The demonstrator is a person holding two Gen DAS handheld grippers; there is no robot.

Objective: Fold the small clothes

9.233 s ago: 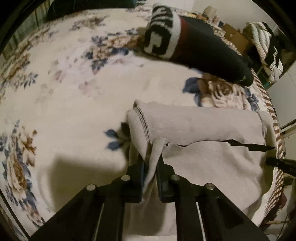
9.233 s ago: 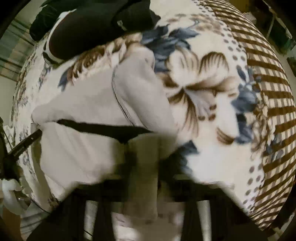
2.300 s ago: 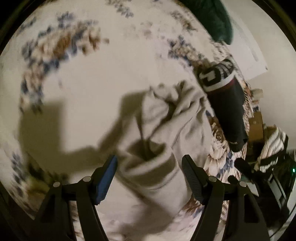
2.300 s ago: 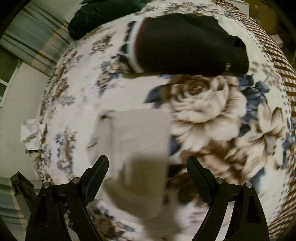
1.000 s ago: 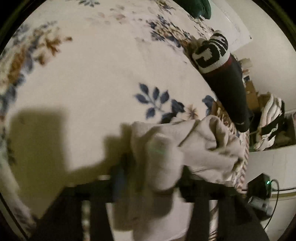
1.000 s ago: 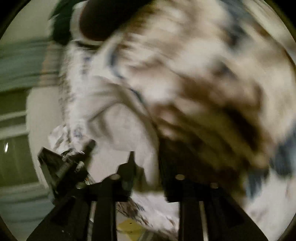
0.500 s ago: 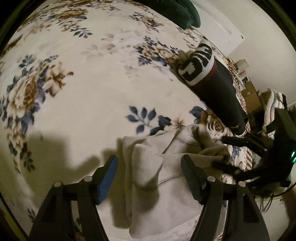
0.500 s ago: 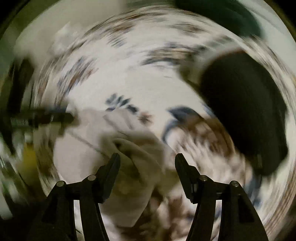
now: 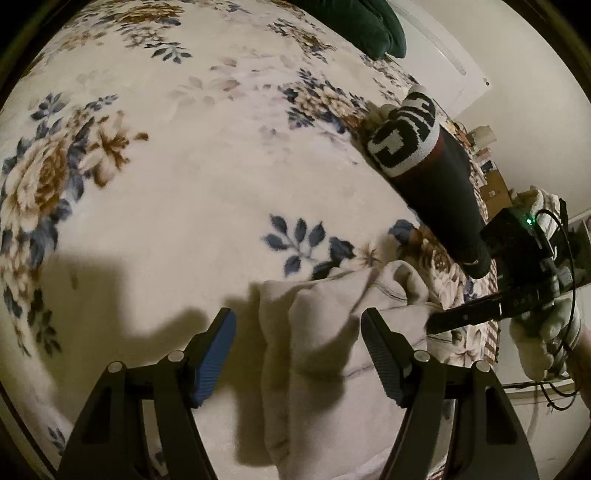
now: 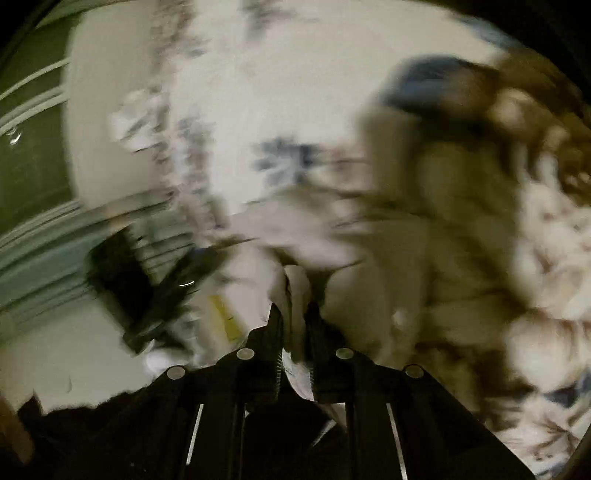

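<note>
A crumpled beige garment (image 9: 325, 343) lies on the floral blanket (image 9: 166, 192), bunched into loose folds. My left gripper (image 9: 297, 350) is open above it, one finger on each side of a fold, holding nothing. My right gripper (image 10: 295, 306) is shut on an edge of the beige garment (image 10: 424, 229); its view is badly blurred. In the left wrist view the right gripper's finger (image 9: 465, 317) reaches onto the garment's right side.
A folded dark garment with a black-and-white patterned band (image 9: 424, 166) lies beyond the beige one. A dark green item (image 9: 354, 26) sits at the blanket's far edge. Boxes and clutter (image 9: 487, 173) stand beyond the bed on the right.
My right gripper was open half a second ago and has now closed on the garment's edge while moving fast. My left gripper let go of the garment and stays open over it.
</note>
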